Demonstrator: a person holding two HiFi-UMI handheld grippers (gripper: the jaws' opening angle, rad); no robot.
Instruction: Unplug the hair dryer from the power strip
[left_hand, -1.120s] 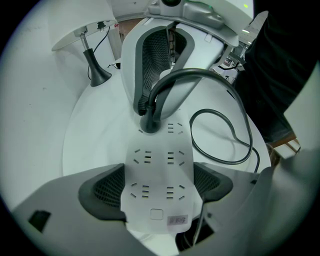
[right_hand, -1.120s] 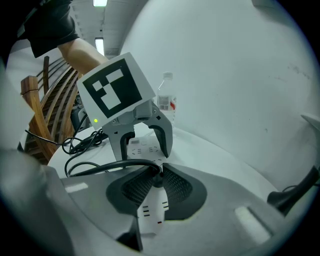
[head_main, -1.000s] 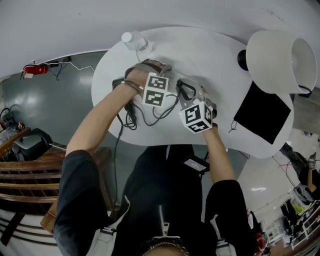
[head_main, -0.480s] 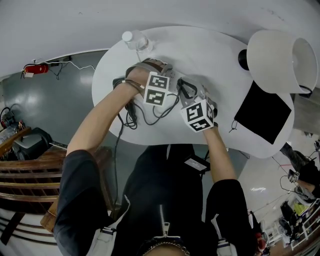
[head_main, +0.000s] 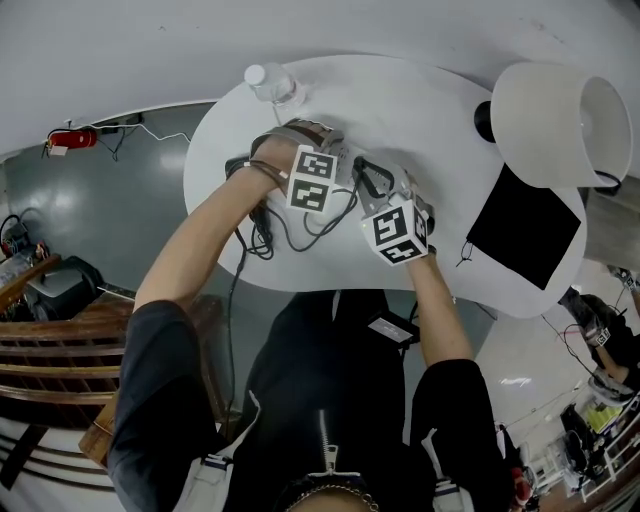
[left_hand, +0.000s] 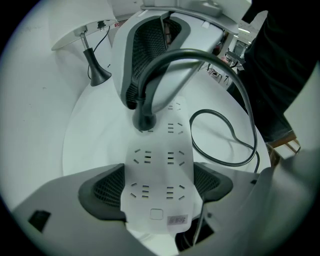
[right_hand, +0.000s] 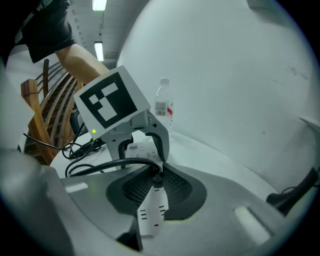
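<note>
Clamping the light power strip (left_hand: 157, 167) by its sides on the desk (head_main: 420, 110), the left claw (left_hand: 157, 189) steadies it; the right claw (right_hand: 157, 182) pinches the rigid plug (left_hand: 144, 120), likely seated snugly, so pull there, not on the limp cord (left_hand: 235, 150).

A white oval counter (head_main: 440, 110) fills the middle of the head view. A clear plastic water bottle (head_main: 270, 82) with a white cap stands upright near its far left edge. At the far right stands a lamp (head_main: 555, 115) with a wide white shade and a black base (head_main: 484, 120). Just nearer than the lamp, a black square mat (head_main: 525, 228) lies flat on the counter. Off to the left, a red object (head_main: 72, 138) lies on the grey floor (head_main: 100, 220), with dark wooden slatted furniture (head_main: 45, 335) nearer.
</note>
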